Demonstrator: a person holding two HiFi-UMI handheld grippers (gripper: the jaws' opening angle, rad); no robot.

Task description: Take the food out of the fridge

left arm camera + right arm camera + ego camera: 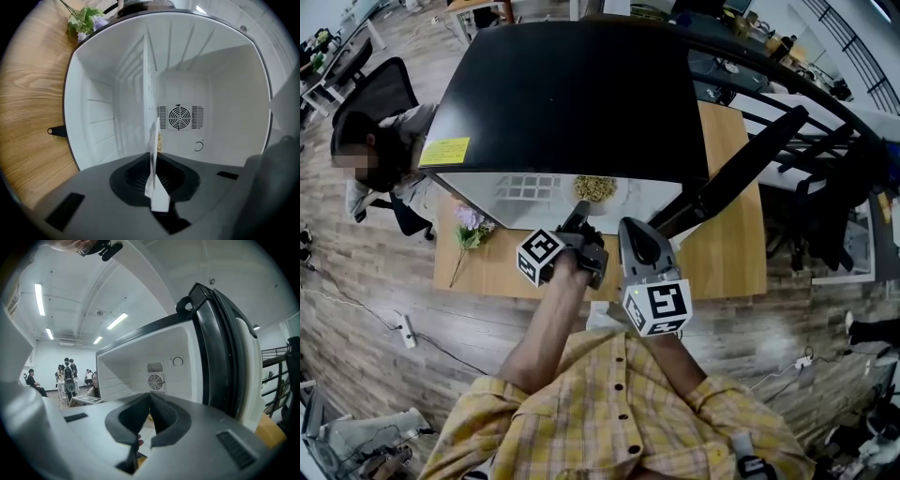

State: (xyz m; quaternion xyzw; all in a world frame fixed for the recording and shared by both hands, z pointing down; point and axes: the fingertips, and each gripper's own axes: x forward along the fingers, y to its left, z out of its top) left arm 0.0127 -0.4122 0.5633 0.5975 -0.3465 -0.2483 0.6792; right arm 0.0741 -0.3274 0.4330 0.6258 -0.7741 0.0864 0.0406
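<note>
So, fridge [572, 94]: compact box with a flat matte-black top; the inside is smooth white moulded plastic with ribbed side walls. It stands on the bench.
Door [741, 173]: black and thick-edged, swung wide open at the fridge's right side.
Back wall: a round fan grille [178, 117] with slotted vents on both sides.
Sticker [444, 151]: yellow rectangle on the top's front left corner.
Food [595, 187]: a small heap of yellowish, crumbly bits on a plate inside the fridge, near the front opening.
Plate [605, 202]: thin, flat and white; it shows edge-on in the left gripper view.
Left gripper [577, 221]: reaches into the opening, its 2 black ridged jaws clenched on the plate's near rim.
Right gripper [630, 230]: just beside the left one, in front of the fridge. Its 2 jaws are pressed together at the tips with nothing between them.
Bench [722, 253]: light top with a wood grain.
Flowers [469, 225]: a small sprig with pale purple blooms and green leaves, lying on the bench left of the fridge.
Sleeves: yellow plaid cloth.
</note>
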